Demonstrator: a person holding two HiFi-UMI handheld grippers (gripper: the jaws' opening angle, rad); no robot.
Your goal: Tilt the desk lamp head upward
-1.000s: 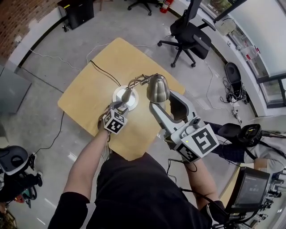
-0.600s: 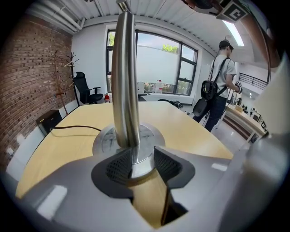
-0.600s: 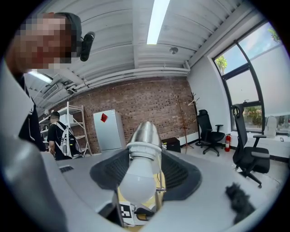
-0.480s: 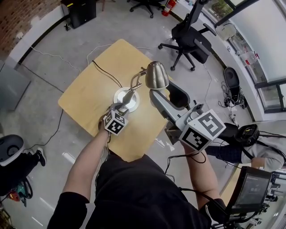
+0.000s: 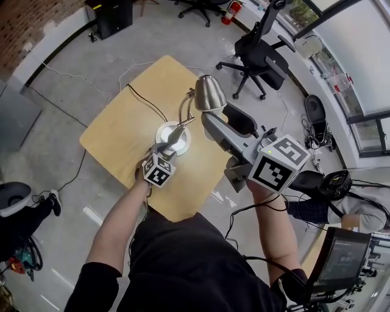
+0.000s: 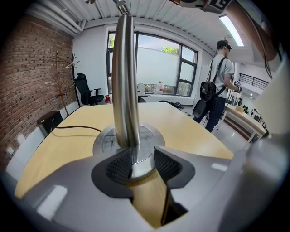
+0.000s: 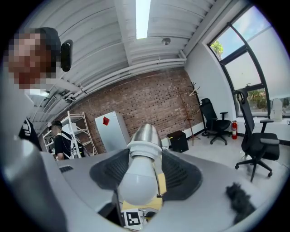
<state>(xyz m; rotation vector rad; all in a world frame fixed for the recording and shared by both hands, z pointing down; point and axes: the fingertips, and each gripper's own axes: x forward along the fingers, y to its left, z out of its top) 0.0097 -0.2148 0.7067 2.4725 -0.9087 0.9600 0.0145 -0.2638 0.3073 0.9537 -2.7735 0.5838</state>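
A brushed-metal desk lamp stands on the wooden table (image 5: 116,131). Its round base (image 5: 164,130) sits mid-table, and its head (image 5: 209,92) is raised over the far side. My left gripper (image 5: 167,146) is shut on the lamp's stem (image 6: 126,81) just above the base (image 6: 108,138), with both pads against the metal. My right gripper (image 5: 213,114) is shut on the lamp head (image 7: 146,135). In the right gripper view the white bulb (image 7: 137,183) faces the camera between the ribbed pads (image 7: 181,174), and the gripper points up toward the ceiling.
The lamp's black cord (image 5: 145,100) runs from the base off the table's far edge. A black office chair (image 5: 261,53) stands beyond the table, and a black cabinet (image 5: 109,15) is at the back left. In the left gripper view a person (image 6: 219,93) with a backpack stands on the right.
My right gripper has lifted the lamp head up and away from me, and the lamp's arm has risen with it. The left gripper has kept its hold near the base.
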